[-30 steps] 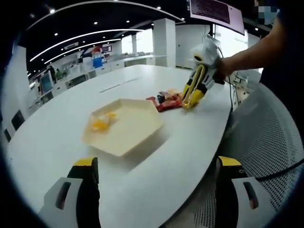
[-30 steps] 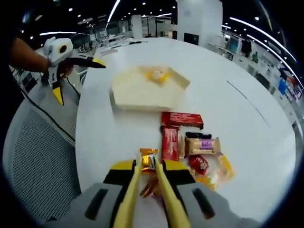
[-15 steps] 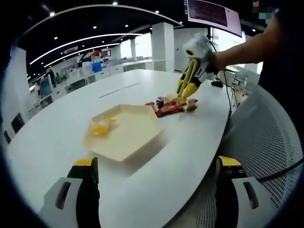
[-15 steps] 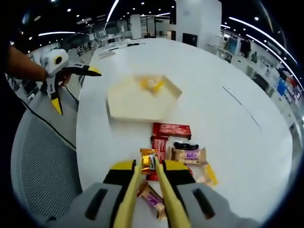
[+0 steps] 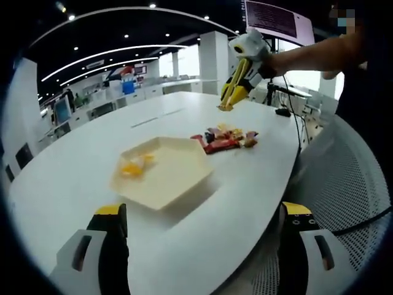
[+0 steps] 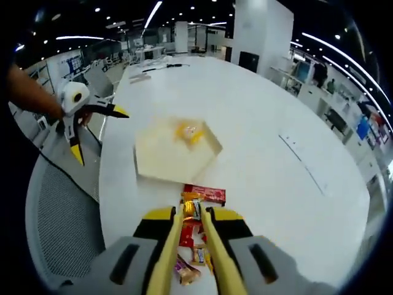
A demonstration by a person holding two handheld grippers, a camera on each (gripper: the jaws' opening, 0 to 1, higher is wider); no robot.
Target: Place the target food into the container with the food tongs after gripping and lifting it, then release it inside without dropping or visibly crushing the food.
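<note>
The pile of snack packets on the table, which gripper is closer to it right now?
Right. The right gripper, shut on an orange snack packet, hangs just above the pile. The left gripper is open off the table's edge, beyond the tray.

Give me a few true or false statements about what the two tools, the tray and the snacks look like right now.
1. The right tool grips an orange-wrapped snack. True.
2. The tray is empty. False: a yellow item lies in it.
3. The left tool holds a snack. False: its jaws are open, holding nothing.
4. Snacks lie on the table beside the tray. True.
5. The right tool is resting on the table. False: it is raised above the snacks.
</note>
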